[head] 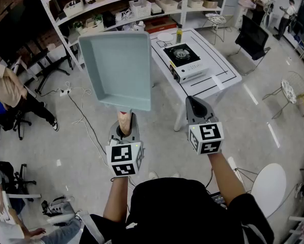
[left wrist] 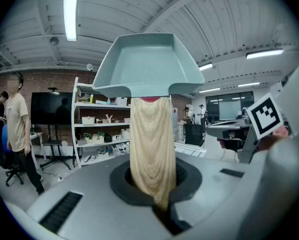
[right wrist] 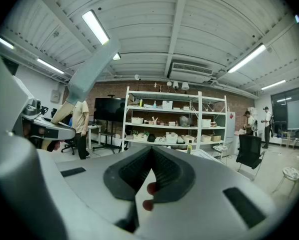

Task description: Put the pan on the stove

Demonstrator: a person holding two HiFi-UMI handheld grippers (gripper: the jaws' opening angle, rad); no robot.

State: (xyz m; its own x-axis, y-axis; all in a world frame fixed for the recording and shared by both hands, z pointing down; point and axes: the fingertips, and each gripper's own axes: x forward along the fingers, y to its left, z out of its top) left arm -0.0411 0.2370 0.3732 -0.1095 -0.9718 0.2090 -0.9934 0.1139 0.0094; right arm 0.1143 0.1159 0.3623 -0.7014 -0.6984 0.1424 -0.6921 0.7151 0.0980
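Up over the near floor, the left gripper is clamped on the wooden handle of the pan, which is held tilted mid-air. The right gripper is closed and empty. The stove sits far right on the white table, well apart from the pan's rim.

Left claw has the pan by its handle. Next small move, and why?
Probably carry the pan forward and right toward the stove. The left claw is shut on its wooden handle, holding it in the air short of the white table, and the stove top is bare. The right claw is shut and empty.
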